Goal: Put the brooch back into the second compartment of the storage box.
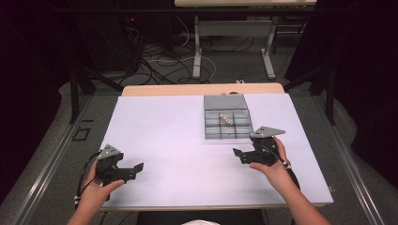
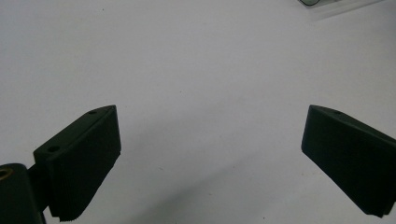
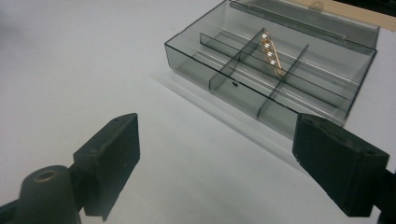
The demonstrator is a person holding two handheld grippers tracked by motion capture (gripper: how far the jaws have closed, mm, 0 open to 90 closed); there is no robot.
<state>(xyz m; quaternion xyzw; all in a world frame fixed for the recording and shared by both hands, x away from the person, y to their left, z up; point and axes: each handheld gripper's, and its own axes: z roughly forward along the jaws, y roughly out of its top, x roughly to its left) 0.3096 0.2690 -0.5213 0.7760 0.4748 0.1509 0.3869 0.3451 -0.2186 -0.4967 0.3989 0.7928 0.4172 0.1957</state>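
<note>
**Both grippers wide apart and empty; pearl pin lying in the divided box**

Left side of the table: the left gripper [image 1: 137, 167] is held low over the white table cover [image 1: 178, 140], near the front edge, with its jaws pointing toward the middle. In the left gripper view [image 2: 210, 158] the two black jaws stand far apart, with bare white surface between them. Nothing is gripped.

Centre to right: a smoke-grey compartment box [image 1: 227, 124] sits on the cover toward the far edge, with its lid [image 1: 225, 101] folded open behind it. A gold pin with a row of pearls [image 3: 272, 53] lies aslant inside, resting across a divider in the middle of the box.

Right side: the right gripper [image 1: 238, 153] is held just in front of the box, jaws pointing left. In the right gripper view [image 3: 217, 158] its jaws are spread wide and hold nothing. The box's near wall lies just beyond the right-hand jaw; whether they touch cannot be told.
</note>
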